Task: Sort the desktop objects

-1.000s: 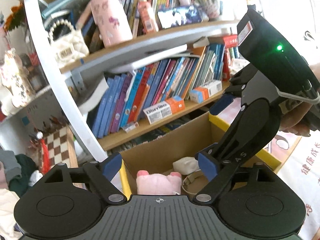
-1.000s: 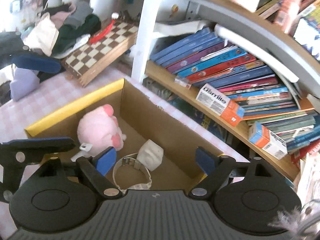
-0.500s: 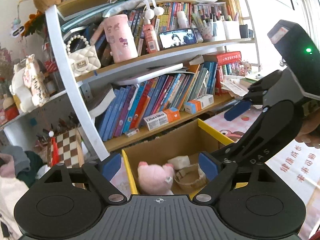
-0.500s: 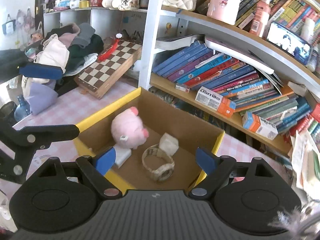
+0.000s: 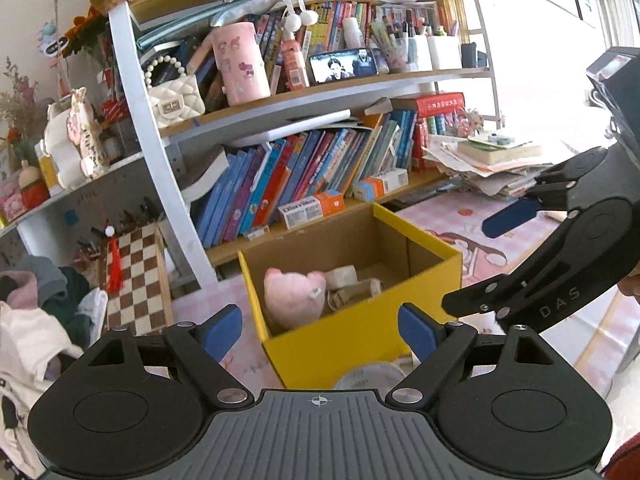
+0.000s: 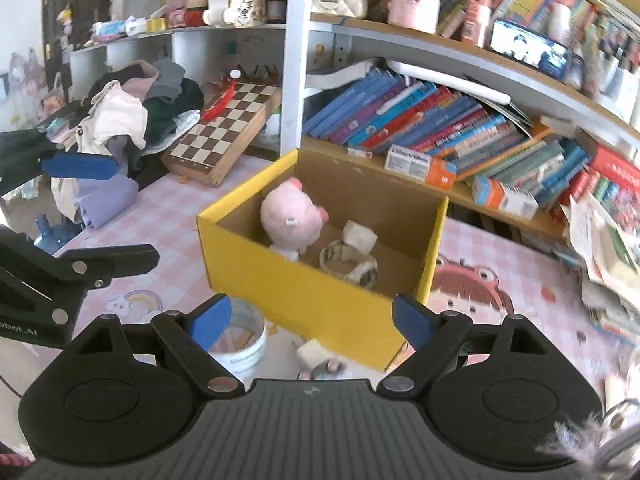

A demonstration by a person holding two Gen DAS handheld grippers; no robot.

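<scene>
Yellow cardboard box [image 6: 312, 292]: open-topped, brown inside, standing on the pink checked tablecloth [image 6: 168, 256] near the tabletop's back edge, just in front of the bookshelf [image 5: 280, 128].
Pink plush toy [image 6: 290, 218]: inside the box, against its left wall as the right wrist camera sees it, leaning toward the back corner.
Wristwatch [image 6: 350, 260]: pale strap curled in a loop on the box floor, just beside the plush.
White block [image 6: 360, 236]: in the box behind the watch, touching or nearly touching the strap; possibly an eraser, too small to be sure.
Tape roll [image 6: 240, 344]: a white ring lying flat on the tablecloth outside the box, near its front left corner and partly behind a blue fingertip.
Small white piece [image 6: 314, 354]: on the tablecloth at the foot of the box's front wall; blurred, so its kind is unclear.
Left gripper [image 5: 320, 330]: blue pads spread wide apart, nothing between them, held above the tabletop in front of the box.
Right gripper [image 6: 310, 320]: pads likewise spread apart and holding nothing, facing the box's front wall from above.
Chessboard [image 6: 226, 128]: leaning at the back left of the tabletop, beside a heap of clothes [image 6: 132, 116].
Paper stack [image 5: 488, 164]: piled at the tabletop's back right edge.
</scene>
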